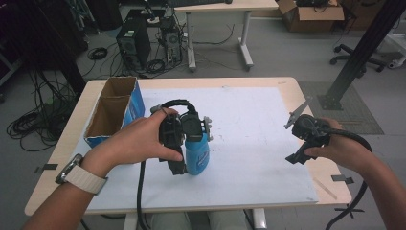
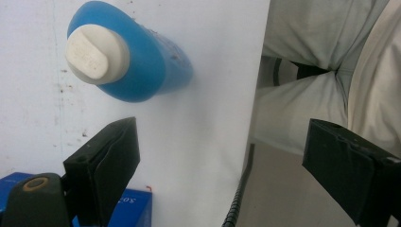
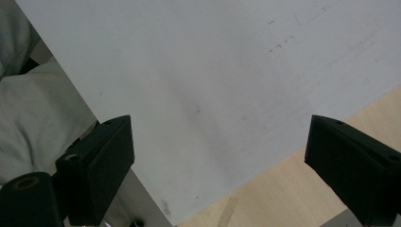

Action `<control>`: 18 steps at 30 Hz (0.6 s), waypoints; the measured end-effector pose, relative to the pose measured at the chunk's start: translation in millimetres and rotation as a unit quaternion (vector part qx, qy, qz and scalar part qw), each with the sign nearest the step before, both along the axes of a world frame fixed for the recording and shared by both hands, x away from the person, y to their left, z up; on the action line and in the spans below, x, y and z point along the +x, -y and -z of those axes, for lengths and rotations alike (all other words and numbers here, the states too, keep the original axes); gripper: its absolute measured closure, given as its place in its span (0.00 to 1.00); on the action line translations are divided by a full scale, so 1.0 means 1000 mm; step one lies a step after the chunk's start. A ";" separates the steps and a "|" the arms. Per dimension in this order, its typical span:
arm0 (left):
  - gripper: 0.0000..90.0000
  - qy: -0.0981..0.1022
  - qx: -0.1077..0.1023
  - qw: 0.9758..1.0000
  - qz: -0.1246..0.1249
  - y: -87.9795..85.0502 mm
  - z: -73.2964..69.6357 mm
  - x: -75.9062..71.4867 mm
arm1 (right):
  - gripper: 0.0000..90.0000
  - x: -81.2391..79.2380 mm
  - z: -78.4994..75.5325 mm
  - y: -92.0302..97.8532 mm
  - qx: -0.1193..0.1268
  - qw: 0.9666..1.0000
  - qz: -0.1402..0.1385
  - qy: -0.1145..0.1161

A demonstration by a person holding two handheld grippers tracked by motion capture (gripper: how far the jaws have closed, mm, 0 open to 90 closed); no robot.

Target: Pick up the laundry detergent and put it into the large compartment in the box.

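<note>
Bottle (image 1: 197,155) stands upright on the white surface (image 1: 249,134), just beside my left gripper (image 1: 178,136), whose fingers (image 2: 106,163) gape empty; my right gripper (image 1: 306,136) hovers well apart, fingers (image 3: 97,165) also apart.

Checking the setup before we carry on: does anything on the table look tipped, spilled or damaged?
Nothing stands out. The blue bottle stands upright on the white mat with its white cap on and no spill around it. The open cardboard box sits at the table's left edge. The mat only shows a few faint scuff marks.
</note>
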State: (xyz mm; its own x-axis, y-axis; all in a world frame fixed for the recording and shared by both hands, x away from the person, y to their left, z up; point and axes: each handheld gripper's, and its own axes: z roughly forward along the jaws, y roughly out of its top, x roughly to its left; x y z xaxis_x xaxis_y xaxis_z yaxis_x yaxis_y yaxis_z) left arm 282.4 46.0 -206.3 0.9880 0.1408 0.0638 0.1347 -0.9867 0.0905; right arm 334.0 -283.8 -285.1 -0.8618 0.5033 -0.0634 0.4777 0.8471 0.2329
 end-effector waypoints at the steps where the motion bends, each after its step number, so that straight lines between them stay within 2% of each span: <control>1: 0.13 0.000 0.000 1.000 -0.001 0.000 0.000 0.000 | 0.10 0.000 0.000 0.000 0.000 1.000 -0.001 0.000; 9: 0.12 0.004 0.000 1.000 -0.015 0.000 -0.004 -0.004 | 0.11 -0.002 -0.004 -0.002 0.001 1.000 -0.003 0.004; 14: 0.11 0.010 -0.004 0.999 -0.039 -0.002 -0.010 -0.006 | 0.10 -0.003 -0.004 -0.005 0.000 1.000 -0.006 0.005; 18: 0.10 0.008 -0.007 0.997 -0.071 -0.003 -0.019 -0.006 | 0.11 -0.003 -0.005 -0.004 -0.004 1.000 -0.005 0.008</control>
State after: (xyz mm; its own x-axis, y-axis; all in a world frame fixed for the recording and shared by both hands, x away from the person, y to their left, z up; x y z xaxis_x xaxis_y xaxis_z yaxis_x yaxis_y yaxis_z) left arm 276.5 48.7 -186.8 0.9571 0.2795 0.0765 0.2708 -0.9566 0.1073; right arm 331.0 -279.5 -280.1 -0.8652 0.4948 -0.0808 0.4664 0.8534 0.2326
